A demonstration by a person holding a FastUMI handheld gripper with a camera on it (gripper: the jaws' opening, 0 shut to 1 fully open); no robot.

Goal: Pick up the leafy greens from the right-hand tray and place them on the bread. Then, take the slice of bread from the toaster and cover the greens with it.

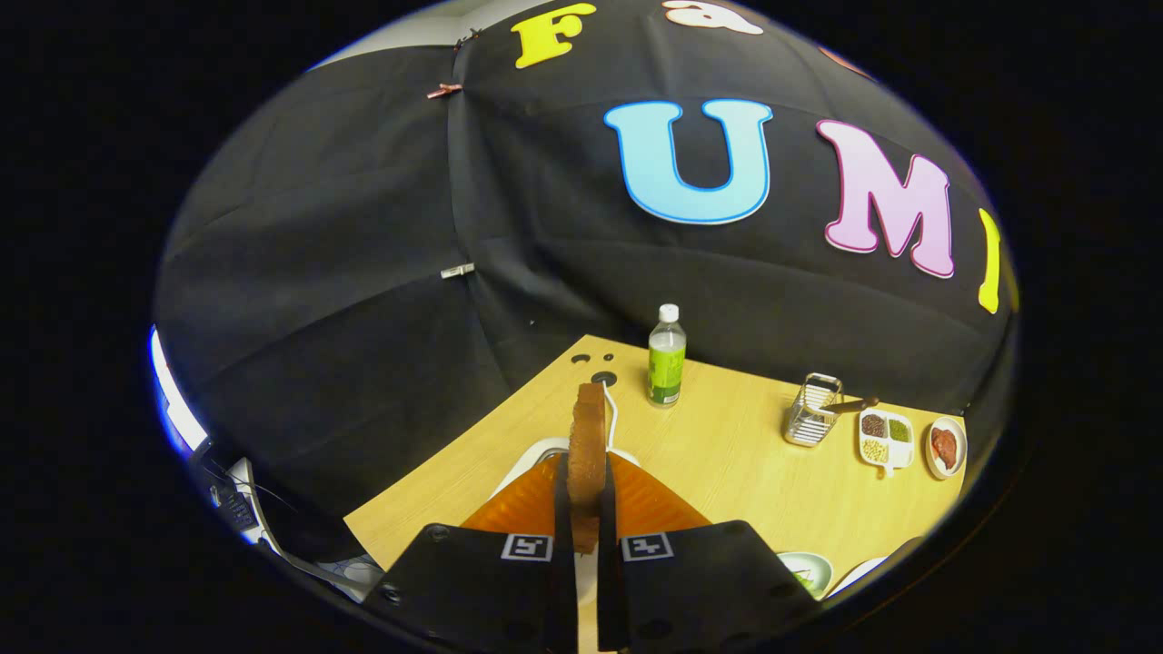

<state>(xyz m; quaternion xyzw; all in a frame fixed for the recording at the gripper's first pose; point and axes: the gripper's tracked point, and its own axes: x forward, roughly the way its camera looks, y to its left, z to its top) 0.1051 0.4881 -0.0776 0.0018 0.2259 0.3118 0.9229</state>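
Gripper (586,509) closed on the slice of bread (588,445), held edge-on above the toaster (545,454); light, soft, crumbly; best pinched gently across its flat faces.

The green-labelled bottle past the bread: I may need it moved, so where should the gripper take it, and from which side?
Probably the bottle at its labelled mid-body, approached level from the near side. It stands upright and alone on the table. The body is straight-sided there; the white cap narrows. First the gripper must release the bread slice held between its fingers.
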